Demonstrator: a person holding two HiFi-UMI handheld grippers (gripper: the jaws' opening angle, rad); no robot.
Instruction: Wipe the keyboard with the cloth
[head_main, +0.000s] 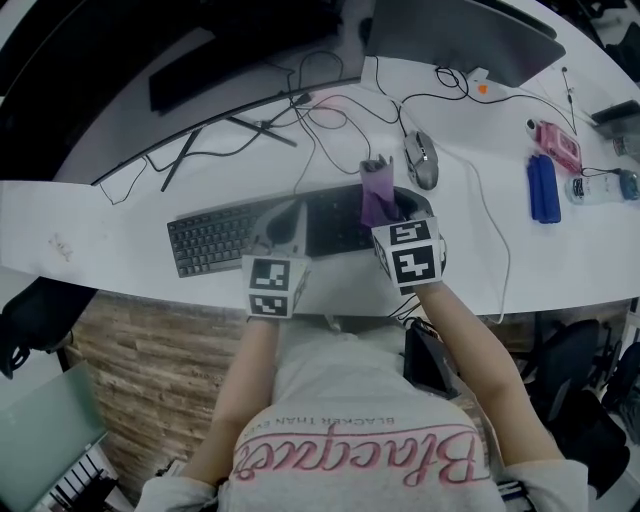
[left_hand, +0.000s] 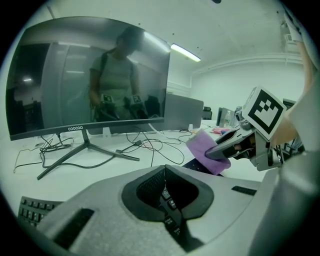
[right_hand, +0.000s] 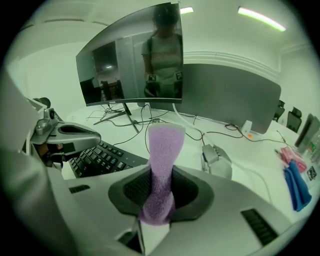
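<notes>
Your right gripper (right_hand: 160, 175) has its jaws clamped on the purple cloth (right_hand: 165, 145), which stands up out of them as a folded strip above the right end of the keyboard (head_main: 215, 240). The mouse (head_main: 422, 160) lies just beyond that same end. Your left gripper (left_hand: 165, 172) has its jaws pressed together with nothing between them and sits over the middle of the keyboard, and I cannot tell whether it touches the keys. The monitor (left_hand: 90, 80) stands behind the keyboard, with loose cables (head_main: 330, 115) lying on the desk (head_main: 90, 220) between the two.
</notes>
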